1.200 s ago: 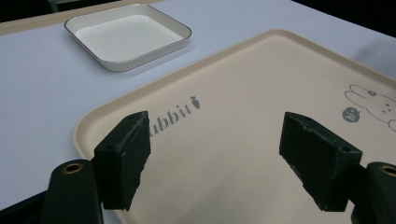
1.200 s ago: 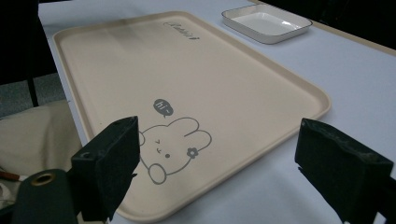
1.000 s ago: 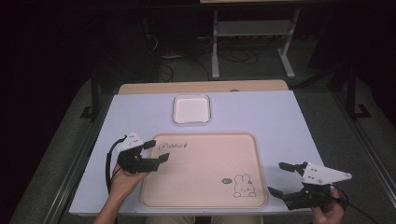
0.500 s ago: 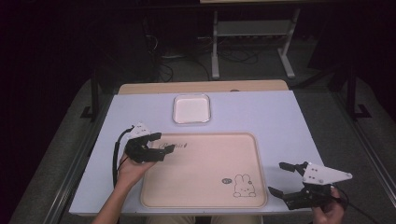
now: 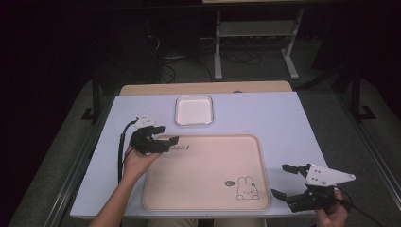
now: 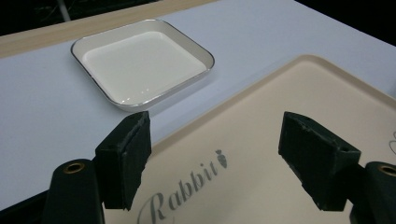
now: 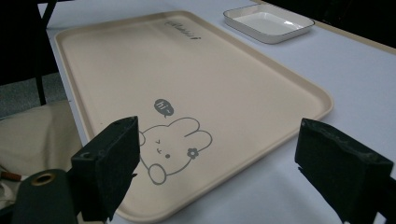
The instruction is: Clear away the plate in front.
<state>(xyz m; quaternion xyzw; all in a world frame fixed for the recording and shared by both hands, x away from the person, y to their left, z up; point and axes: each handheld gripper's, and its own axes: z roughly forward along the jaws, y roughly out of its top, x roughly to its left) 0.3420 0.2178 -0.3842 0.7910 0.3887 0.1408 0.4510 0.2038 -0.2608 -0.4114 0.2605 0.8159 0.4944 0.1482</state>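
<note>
High view: the left gripper (image 5: 165,136), jaws apart and empty, hangs over the tray's (image 5: 203,198) far left corner; the right gripper (image 5: 283,179), also spread and empty, sits off its near right corner. A white dish (image 5: 194,111) lies just beyond the tray on the table (image 5: 283,118).

Left gripper view: "Rabbit" lettering (image 6: 184,186) shows between the jaws, a strip of table separating dish (image 6: 140,60) and tray (image 6: 289,98).

Right gripper view: a rabbit drawing (image 7: 170,140) shows, with bare table (image 7: 355,70) to the right.

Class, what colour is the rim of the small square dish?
A thin dark line edges the white dish; clearest in the left gripper view.
</note>
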